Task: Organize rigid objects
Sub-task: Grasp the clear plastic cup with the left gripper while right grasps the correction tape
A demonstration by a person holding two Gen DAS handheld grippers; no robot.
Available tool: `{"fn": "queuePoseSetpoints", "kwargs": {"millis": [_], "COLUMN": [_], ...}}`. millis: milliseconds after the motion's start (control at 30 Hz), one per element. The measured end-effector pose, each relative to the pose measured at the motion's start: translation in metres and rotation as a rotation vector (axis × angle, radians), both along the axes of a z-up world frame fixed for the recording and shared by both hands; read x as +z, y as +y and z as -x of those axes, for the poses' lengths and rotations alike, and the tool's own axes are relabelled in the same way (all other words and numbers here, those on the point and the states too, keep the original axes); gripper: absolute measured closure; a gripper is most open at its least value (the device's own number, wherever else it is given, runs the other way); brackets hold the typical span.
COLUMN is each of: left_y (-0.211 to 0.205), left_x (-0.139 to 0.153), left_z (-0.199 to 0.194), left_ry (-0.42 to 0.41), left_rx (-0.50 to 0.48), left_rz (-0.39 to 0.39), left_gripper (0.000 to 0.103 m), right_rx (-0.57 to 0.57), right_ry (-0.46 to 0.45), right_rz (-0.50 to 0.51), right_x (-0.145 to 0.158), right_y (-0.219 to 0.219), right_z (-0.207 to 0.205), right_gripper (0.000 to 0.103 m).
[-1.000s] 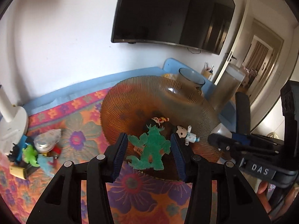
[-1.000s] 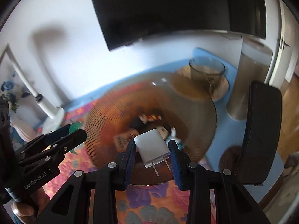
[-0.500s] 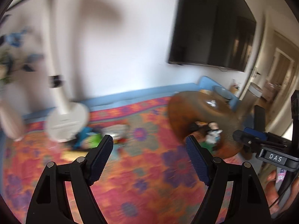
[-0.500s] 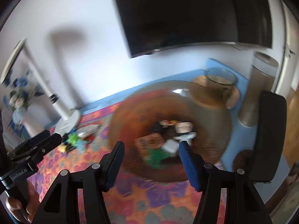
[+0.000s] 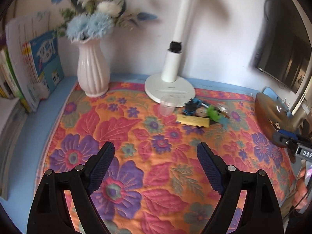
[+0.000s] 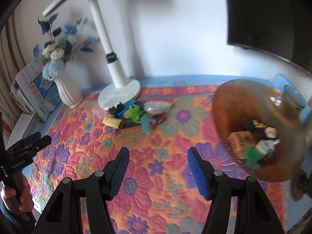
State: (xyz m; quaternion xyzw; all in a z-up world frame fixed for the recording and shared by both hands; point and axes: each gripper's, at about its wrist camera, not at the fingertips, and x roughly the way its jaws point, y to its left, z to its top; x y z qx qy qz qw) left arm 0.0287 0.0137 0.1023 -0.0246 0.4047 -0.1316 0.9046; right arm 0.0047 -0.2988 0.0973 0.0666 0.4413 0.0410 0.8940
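Toys (image 6: 136,115) piled by the lamp base (image 6: 119,97) blur together, I can't separate them; left claw (image 5: 156,161) opening, empty, right claw (image 6: 158,165) released, bowl (image 6: 253,117) contents smeared.

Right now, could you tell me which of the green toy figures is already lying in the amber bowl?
The dark green figure at the near edge of the amber bowl; the bright green one still sits in the pile by the lamp base.

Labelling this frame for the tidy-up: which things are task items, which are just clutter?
Job:
toy pile
amber bowl with sorted toys
left gripper, empty, opening
right gripper, empty

Bystanders:
vase
lamp base
books
TV
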Motion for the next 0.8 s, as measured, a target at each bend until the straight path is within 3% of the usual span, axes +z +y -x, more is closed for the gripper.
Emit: {"fn": "queuePoseSetpoints", "kwargs": {"millis": [233, 533, 633, 700, 800], "left_y": [-0.009, -0.048, -0.054, -0.059, -0.07], "left_x": [-0.026, -0.066, -0.077, -0.083, -0.089], "left_z": [-0.077, -0.153, -0.163, -0.164, -0.163], "left_ry": [0.057, 0.106, 0.131, 0.148, 0.138], "left_rx": [-0.074, -0.193, -0.231, -0.27, -0.294], "left_rz": [0.067, 0.019, 0.024, 0.003, -0.063], "left_gripper": [0.018, 0.021, 0.025, 0.025, 0.034], "right_rx": [-0.034, -0.225, -0.267, -0.282, -0.315], "right_ry": [0.064, 0.203, 0.227, 0.254, 0.286], "right_rz": [-0.079, -0.376, -0.375, -0.36, -0.307], "right_x": [-0.022, -0.064, -0.073, -0.081, -0.091], "right_y": [0.001, -0.027, -0.026, -0.022, -0.013], "right_z": [-0.053, -0.15, -0.167, -0.177, -0.187], "right_gripper": [0.043, 0.043, 0.043, 0.043, 0.043]}}
